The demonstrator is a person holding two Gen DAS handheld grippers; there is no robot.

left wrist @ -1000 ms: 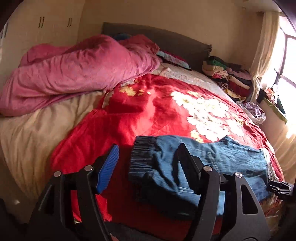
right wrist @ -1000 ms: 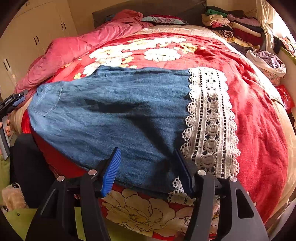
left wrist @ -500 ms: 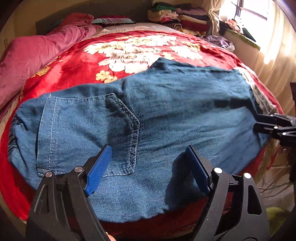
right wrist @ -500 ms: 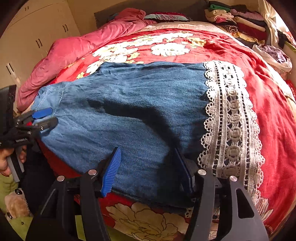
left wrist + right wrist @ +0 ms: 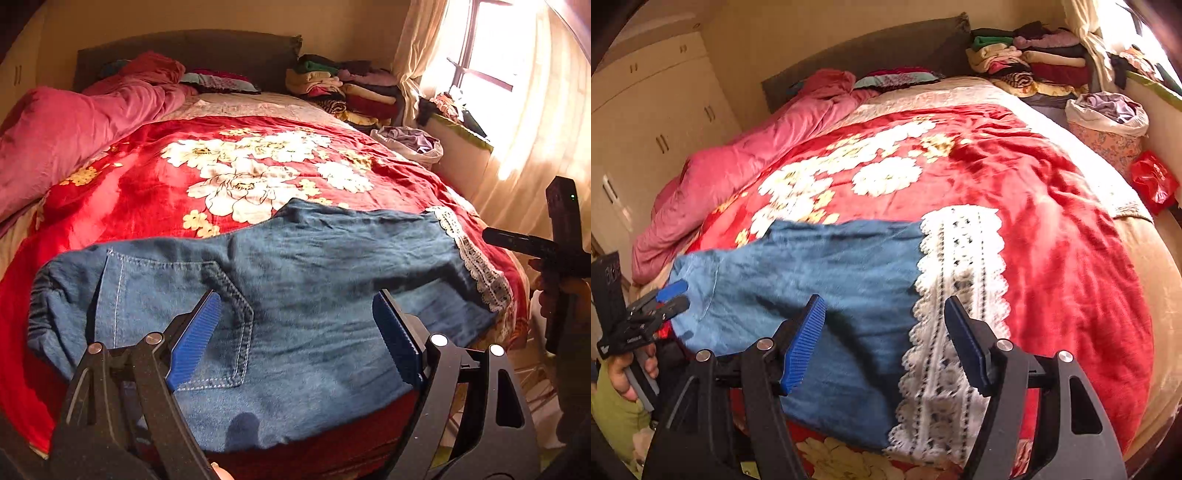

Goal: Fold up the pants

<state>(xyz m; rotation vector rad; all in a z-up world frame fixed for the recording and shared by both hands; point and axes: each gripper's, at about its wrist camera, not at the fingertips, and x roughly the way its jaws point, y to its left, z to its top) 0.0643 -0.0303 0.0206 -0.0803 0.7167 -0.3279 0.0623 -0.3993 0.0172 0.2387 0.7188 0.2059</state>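
Blue denim pants [image 5: 314, 295] lie flat across the near edge of the bed, waistband and back pocket at the left, white lace hem [image 5: 956, 314] at the right. My left gripper [image 5: 295, 339] is open and empty, hovering over the pocket area. My right gripper [image 5: 884, 343] is open and empty, hovering over the leg next to the lace hem. The left gripper also shows in the right wrist view [image 5: 670, 297] beside the waistband. The right gripper shows in the left wrist view [image 5: 517, 240], apart from the hem.
The pants rest on a red floral blanket [image 5: 240, 173]. A pink duvet [image 5: 66, 136] is bunched at the left. Stacked folded clothes [image 5: 340, 88] stand by the headboard. A bag of clothes [image 5: 1108, 118] and a red bag [image 5: 1152, 181] sit at the right. Wardrobe doors [image 5: 657, 122] stand at the left.
Both grippers have pulled back and risen from the pants, so more of the bed shows. Both stay open. The pants lie as before.
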